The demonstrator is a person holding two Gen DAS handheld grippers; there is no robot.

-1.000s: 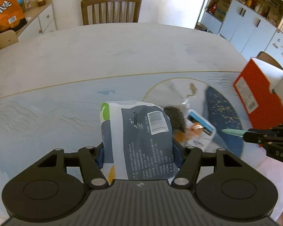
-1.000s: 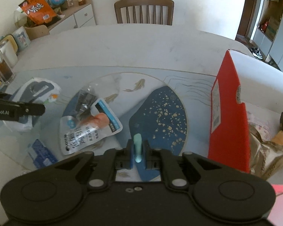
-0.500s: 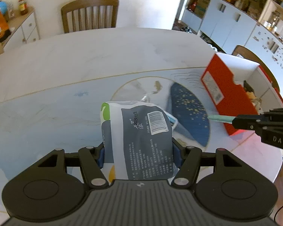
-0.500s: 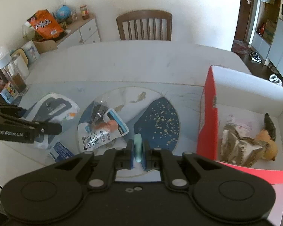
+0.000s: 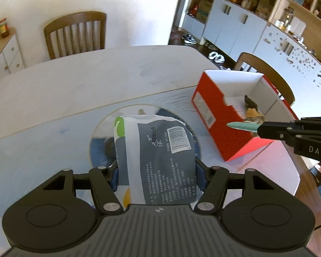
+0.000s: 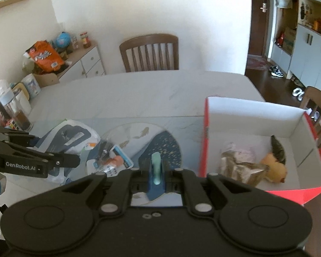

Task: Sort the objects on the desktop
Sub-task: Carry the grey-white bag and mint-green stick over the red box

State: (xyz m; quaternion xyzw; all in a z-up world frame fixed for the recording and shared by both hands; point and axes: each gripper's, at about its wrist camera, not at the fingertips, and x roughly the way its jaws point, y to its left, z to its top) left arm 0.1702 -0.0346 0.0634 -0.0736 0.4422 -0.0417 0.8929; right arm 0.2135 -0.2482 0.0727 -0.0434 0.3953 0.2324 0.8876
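Note:
My left gripper (image 5: 157,173) is shut on a white and grey soft pack (image 5: 158,143) with a barcode and carries it above the blue patterned mat (image 5: 42,154). In the right wrist view that pack (image 6: 70,135) hangs at the left. My right gripper (image 6: 155,177) is shut on a thin mint-green stick (image 6: 155,167); its tip (image 5: 239,126) pokes out in front of the red box (image 5: 211,111). The open, white-lined box (image 6: 203,150) holds a crumpled foil packet (image 6: 239,167) and a yellow plush toy (image 6: 274,169). A snack packet (image 6: 111,162) lies on the mat.
Wooden chairs stand at the far side (image 6: 149,52) and right of the table (image 5: 265,72). A glass jar (image 6: 15,111) sits at the table's left edge. A sideboard (image 6: 83,64) with an orange bag is behind. Cabinets line the right wall.
Both grippers have risen with their loads. The left one has swung right, bringing the red box's inside into its view; the right one now looks down into the box.

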